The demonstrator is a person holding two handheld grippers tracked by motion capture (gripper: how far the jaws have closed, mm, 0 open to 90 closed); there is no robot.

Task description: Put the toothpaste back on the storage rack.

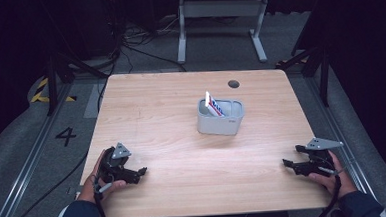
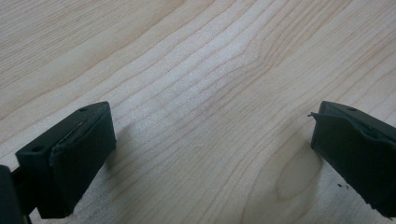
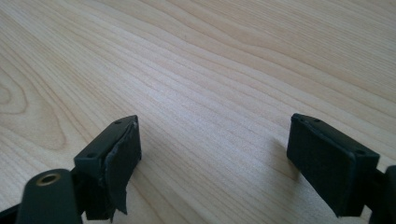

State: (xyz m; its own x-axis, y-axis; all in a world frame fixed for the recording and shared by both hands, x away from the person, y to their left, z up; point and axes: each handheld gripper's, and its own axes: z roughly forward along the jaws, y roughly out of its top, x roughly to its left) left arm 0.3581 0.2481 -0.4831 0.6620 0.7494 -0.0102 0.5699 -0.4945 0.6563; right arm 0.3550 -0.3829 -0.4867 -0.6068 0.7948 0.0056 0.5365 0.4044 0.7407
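High view: a light wooden counter (image 1: 172,129) carries a grey bin (image 1: 220,118), which stands a little right of the centre and towards the far half. A flat white packet with red and blue print (image 1: 213,105) stands on edge in the bin's left part, tilted, its top corner rising above the rim. A small dark round hole (image 1: 234,84) lies in the counter surface beyond the bin.

The left claw (image 1: 140,172) rests near the counter's near-left corner, held by the person's left hand (image 1: 101,182); the right claw (image 1: 290,164) rests near the near-right corner, held by the right hand (image 1: 330,177). Both point inward and sit well apart from the bin.

Left gripper view: the two black jaws stand wide apart with bare wood grain between them, nothing gripped. Right gripper view: the jaws are likewise spread, holding nothing, low over the counter surface.
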